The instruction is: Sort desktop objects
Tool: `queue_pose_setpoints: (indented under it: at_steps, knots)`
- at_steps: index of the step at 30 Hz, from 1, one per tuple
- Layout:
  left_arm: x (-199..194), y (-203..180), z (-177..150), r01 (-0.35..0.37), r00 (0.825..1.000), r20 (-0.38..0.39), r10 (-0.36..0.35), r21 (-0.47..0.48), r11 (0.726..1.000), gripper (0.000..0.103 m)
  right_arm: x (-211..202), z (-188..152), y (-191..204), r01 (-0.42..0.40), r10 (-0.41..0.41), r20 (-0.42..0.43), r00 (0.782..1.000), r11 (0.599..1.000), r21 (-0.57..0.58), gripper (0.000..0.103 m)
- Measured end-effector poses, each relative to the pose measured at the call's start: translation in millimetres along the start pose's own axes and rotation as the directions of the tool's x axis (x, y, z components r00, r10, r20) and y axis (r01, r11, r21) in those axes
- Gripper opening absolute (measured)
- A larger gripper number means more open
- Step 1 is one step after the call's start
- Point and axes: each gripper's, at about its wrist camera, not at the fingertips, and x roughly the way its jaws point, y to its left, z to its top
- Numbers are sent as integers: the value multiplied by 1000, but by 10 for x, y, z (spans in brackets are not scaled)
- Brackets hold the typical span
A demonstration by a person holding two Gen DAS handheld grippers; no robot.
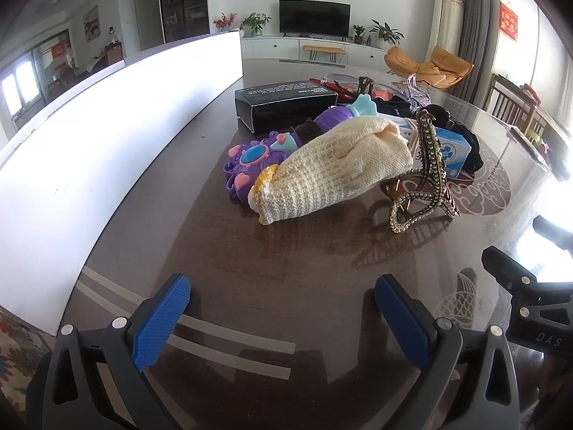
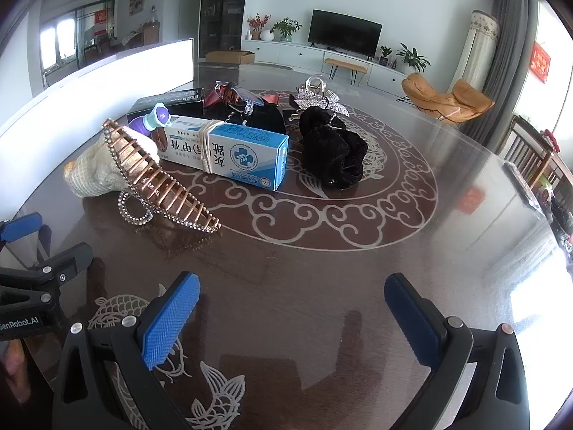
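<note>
- The left tool (image 1: 283,317) hangs over bare dark worktop (image 1: 272,251), its blue pads spread wide with nothing between them.
- The right tool (image 2: 292,317) also stands wide and empty, above a stretch of worktop with pale fish drawings under the glossy surface.
- The two tools sit side by side: a part of each shows at the edge of the other's view.
- The things to sort lie in one cluster ahead of both tools, with open surface between the pads and the nearest item.
- Nearest the left tool is a cream knitted pouch (image 1: 329,172), lying on its side; a purple toy (image 1: 250,159) touches its left flank.
- A rhinestone hair claw (image 2: 157,179) stands at the pouch's right end, leaning against it; it is the item closest to the right tool.
- Behind the claw lies a blue and white medicine box (image 2: 232,152) with a rubber band around it.
- Right of that box, just apart from it, sits a black velvet scrunchie (image 2: 333,150).
- Farther back are a black carton (image 1: 284,104), clear glasses (image 2: 238,98) and a silver bow clip (image 2: 318,98).
- A white panel (image 1: 107,136) runs along the worktop's left edge, closing that side just beside the black carton and the toy.
- To the right of the scrunchie the worktop lies open out to its curved rim, where a wooden chair (image 2: 530,150) stands.
</note>
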Motion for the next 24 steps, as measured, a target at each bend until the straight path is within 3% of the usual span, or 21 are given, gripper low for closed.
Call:
queue_pose_setpoints:
  at_steps: [24]
  knots:
    - [62, -4, 4, 8, 1000, 20, -8, 8, 1000, 103, 43, -36, 61, 0, -1, -33, 999, 1000, -24, 103]
